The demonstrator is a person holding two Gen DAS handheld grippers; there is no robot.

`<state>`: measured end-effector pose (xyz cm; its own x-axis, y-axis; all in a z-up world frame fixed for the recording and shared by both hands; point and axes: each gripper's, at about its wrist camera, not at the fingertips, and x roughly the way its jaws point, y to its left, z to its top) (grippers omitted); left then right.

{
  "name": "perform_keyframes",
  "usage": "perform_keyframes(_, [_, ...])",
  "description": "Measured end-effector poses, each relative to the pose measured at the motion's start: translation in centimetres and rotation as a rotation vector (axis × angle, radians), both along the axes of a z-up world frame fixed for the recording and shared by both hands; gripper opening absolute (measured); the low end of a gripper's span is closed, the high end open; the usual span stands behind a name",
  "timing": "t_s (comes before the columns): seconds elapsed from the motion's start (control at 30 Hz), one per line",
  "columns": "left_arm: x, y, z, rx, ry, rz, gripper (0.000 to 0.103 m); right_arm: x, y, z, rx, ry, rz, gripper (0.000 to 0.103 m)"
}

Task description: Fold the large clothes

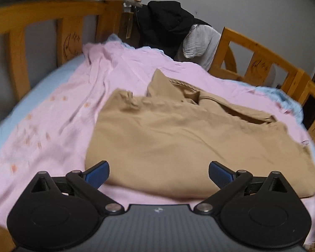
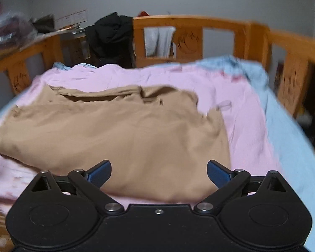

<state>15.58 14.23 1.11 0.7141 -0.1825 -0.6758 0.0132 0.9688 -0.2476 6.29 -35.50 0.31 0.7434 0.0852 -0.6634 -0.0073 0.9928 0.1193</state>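
Garment: tan garment [image 1: 178, 138] folded on the pink sheet [image 1: 58, 109], mid-bed, near edge.
Left tongs [image 1: 158, 174]: wide, empty, garment's near fold just ahead.
Right tongs [image 2: 159, 173]: jaws opening, empty, above the garment's near edge.
Bed: wooden rail [image 2: 220, 27] behind.

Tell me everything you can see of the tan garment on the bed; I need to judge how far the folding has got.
The tan garment is a soft, matte, woven-looking piece, folded over itself into a rough wide block with a rounded near fold. At its far edge a collar or band and a dark opening show. Shallow creases cross the top. It lies flat on the pink sheet; nothing else touches it. Both open grippers hang above its near edge.
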Motion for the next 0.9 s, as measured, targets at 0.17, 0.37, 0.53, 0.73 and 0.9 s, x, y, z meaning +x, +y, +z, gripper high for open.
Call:
perform_keyframes(0.17, [0.4,1.5,-2.4,-0.244,0.096,0.021,0.102,0.4,-3.5,-2.6,0.267,0.132,-0.192,0.092])
perform_keyframes(0.37, [2.8,2.3,-3.7,-0.301,0.11,0.151,0.099,1.6,-6.2,-4.5,0.38,0.082,-0.344,0.067])
perform_keyframes(0.53, [3.7,2.6,-4.1,-0.235,0.122,0.288,0.057,1.3,-7.8,-5.3,0.437,0.042,-0.448,0.037])
perform_keyframes(0.73, [3.3,4.2,-3.8,-0.286,0.097,0.426,0.003,0.2,-7.6,-3.9,0.412,-0.008,-0.452,0.006])
perform_keyframes(0.9, [1.6,3.7,-1.5,-0.234,0.039,0.4,0.001,-1.7,-7.0,-1.3,0.392,-0.003,-0.456,0.0])
